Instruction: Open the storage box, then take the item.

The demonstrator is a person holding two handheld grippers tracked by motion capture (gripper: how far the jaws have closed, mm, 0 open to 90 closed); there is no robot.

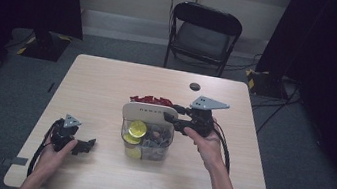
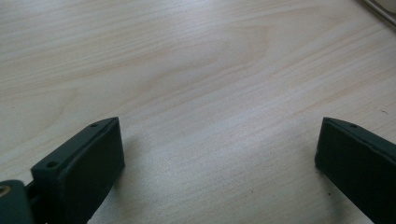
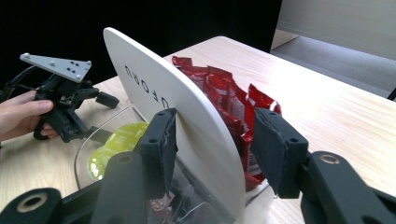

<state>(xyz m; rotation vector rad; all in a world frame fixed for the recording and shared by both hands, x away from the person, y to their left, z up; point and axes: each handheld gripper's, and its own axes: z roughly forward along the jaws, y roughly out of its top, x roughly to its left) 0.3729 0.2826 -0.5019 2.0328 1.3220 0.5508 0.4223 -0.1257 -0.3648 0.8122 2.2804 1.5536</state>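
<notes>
A clear plastic tub stands mid-table with yellow round packs and dark wrapped bits inside. Its white lid stands nearly upright at the tub's far side, and red packets lie behind it. My right gripper is open and straddles the lid from the right: one jaw touches the lid's near face, while the other stands off it by the red packets. My left gripper rests low at the front left, open over bare wood, and holds nothing.
A black folding chair stands beyond the table's far edge. A small dark round spot marks the tabletop behind the right gripper. Dark curtains hang at both sides. Cables trail from each gripper toward the near edge.
</notes>
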